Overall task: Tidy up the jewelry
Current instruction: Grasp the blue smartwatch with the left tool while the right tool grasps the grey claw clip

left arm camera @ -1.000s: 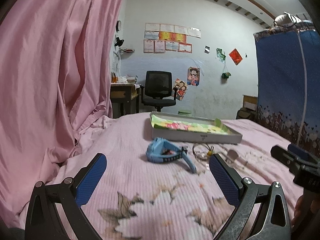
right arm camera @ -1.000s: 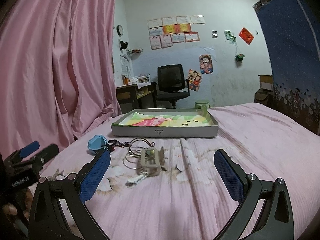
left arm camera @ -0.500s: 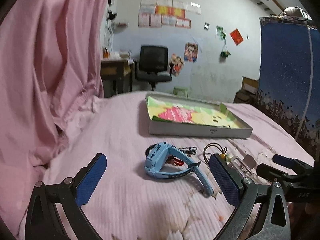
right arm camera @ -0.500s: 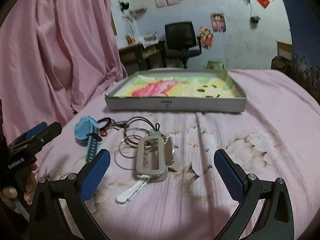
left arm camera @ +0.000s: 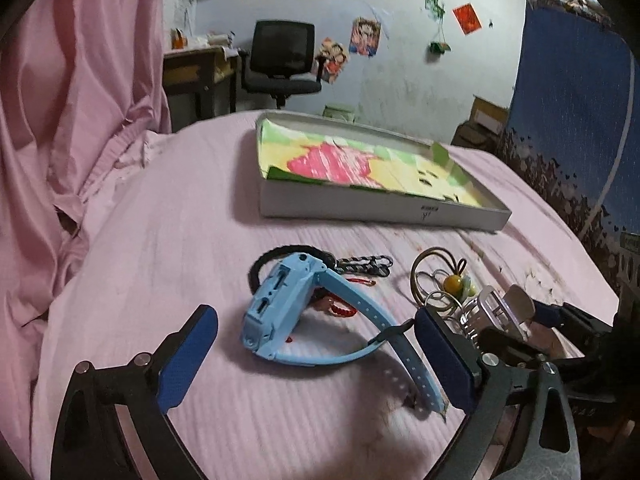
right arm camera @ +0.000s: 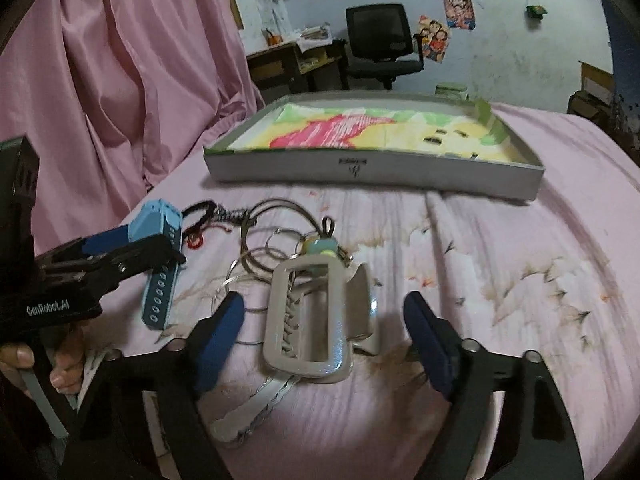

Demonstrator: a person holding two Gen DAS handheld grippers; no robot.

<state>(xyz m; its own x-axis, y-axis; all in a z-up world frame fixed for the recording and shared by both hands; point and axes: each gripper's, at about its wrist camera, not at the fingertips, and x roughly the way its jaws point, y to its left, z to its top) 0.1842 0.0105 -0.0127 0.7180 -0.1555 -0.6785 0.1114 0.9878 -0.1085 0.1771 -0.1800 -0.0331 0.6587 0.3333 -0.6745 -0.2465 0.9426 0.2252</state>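
Left hand-held gripper (left arm camera: pixel 316 364): apart, straddling blue watch (left arm camera: pixel 280 312); right hand-held gripper (right arm camera: pixel 324 344): apart, astride hair clip (right arm camera: pixel 308 320); tray (right arm camera: pixel 372 168) far, likely awaiting both

— Looking dim indoors, tinting pinkish off the bedspread (left arm camera: pixel 168 240); bending and darkening hard at the fisheye corners.

— Smearing with motion blur in the right wrist view, casting soft shadows beside the tray (right arm camera: pixel 372 168).

Watch (left arm camera: pixel 304 312) lies left of hair clip (right arm camera: pixel 308 320), shallow box (right arm camera: pixel 372 168) behind both.
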